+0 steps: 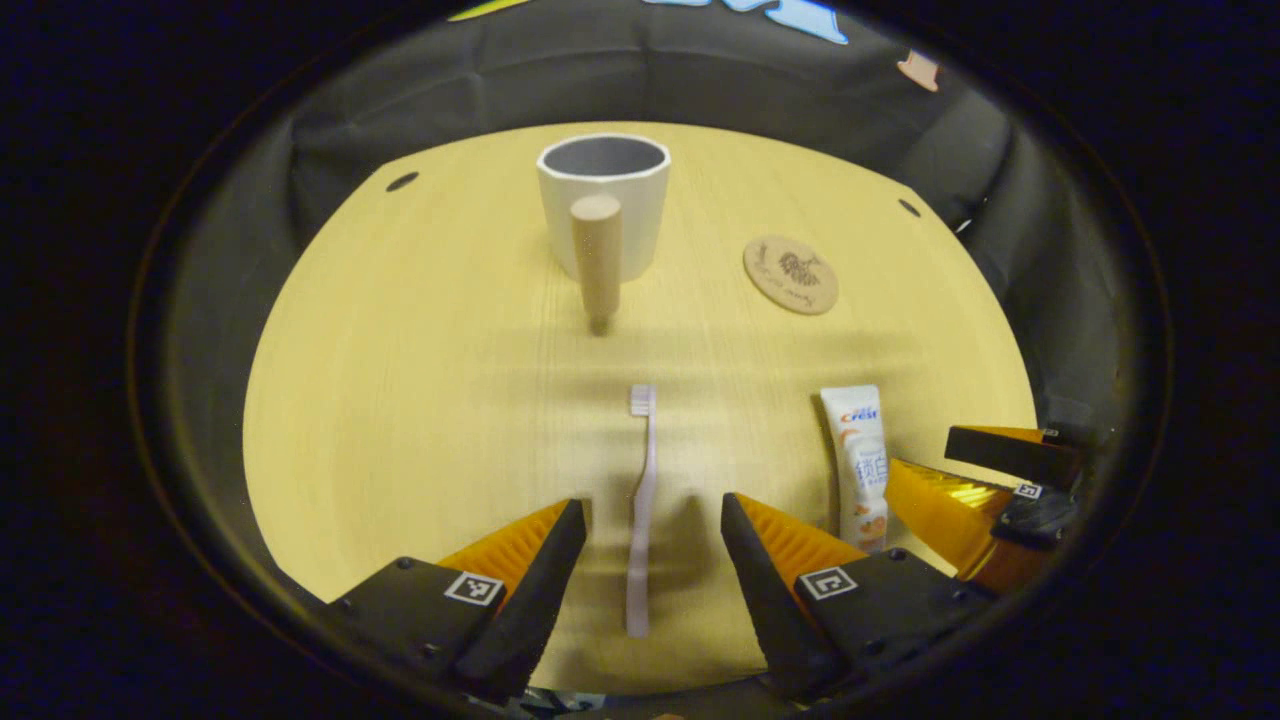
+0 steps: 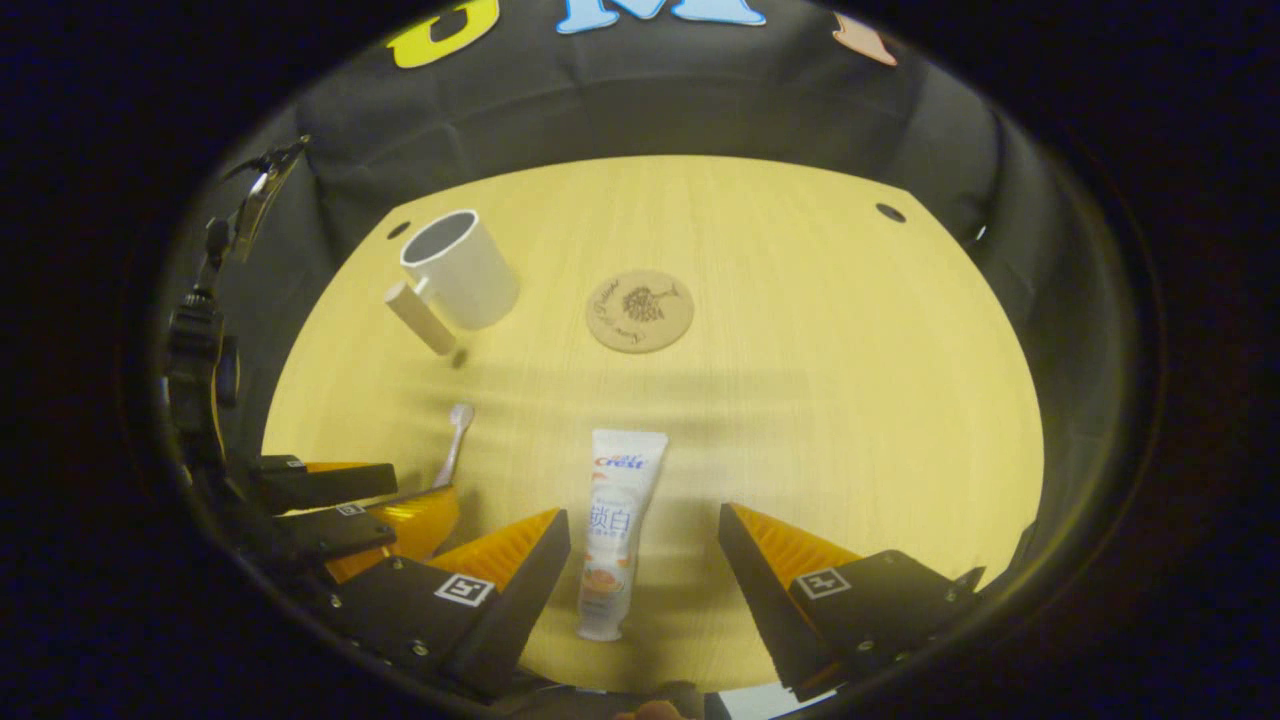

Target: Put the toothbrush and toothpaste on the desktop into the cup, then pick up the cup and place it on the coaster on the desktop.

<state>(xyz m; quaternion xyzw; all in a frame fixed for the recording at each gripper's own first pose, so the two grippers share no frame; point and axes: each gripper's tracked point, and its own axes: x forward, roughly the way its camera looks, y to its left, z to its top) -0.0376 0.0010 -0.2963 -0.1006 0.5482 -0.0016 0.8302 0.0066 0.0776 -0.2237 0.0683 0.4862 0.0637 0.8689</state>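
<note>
In the left gripper view, the left tongs [image 1: 652, 520] hang wide open with the toothbrush [image 1: 641, 510] lying flat on the worktop [image 1: 400, 400] between their fingers, untouched; the cup [image 1: 604, 205] stands upright farther back, the coaster [image 1: 790, 274] to its right, and the toothpaste [image 1: 861, 465] lies beside the right tongs [image 1: 985, 470]. In the right gripper view, the right tongs [image 2: 645, 535] gape open around the toothpaste [image 2: 613, 530], not touching it, with the coaster [image 2: 639, 310] beyond, the cup [image 2: 458, 268] back left and the toothbrush [image 2: 454, 442] by the left tongs [image 2: 345, 505].
</note>
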